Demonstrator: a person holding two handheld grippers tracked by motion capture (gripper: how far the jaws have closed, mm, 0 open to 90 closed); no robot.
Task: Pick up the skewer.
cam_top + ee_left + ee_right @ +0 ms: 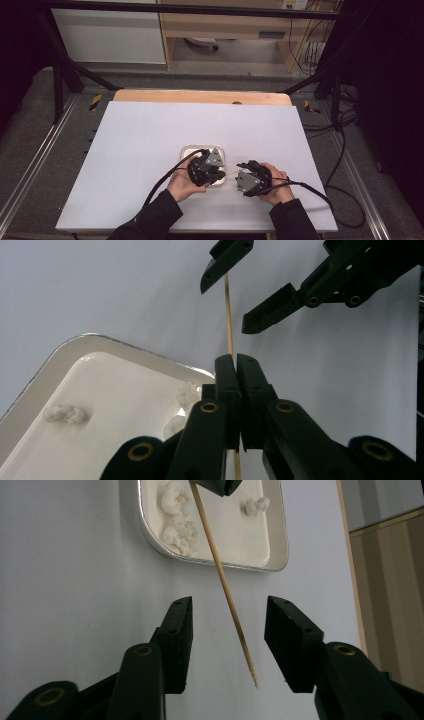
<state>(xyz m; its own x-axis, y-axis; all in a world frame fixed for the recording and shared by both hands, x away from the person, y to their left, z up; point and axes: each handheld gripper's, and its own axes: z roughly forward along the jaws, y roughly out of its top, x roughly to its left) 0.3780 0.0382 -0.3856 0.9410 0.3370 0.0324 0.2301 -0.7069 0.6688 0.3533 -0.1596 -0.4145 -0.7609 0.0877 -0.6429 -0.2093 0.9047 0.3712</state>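
A thin wooden skewer (229, 320) is pinched between the jaws of my left gripper (236, 360), which is shut on it near one end. The stick runs out over the white tabletop toward my right gripper (224, 306). In the right gripper view the skewer (220, 577) slants down between the jaws of my right gripper (230, 605), which stand open with a gap on each side of it. Its pointed tip hangs just above the table. A white rounded tray (186, 150) sits under my left gripper (220, 175) and holds a few fluffy white pieces (180, 530).
The white board (150, 135) covers the table, with a wooden strip (200, 96) along its far edge. Black frame posts (60, 75) stand at the far corners. Cables (345, 190) trail off the right side onto the floor.
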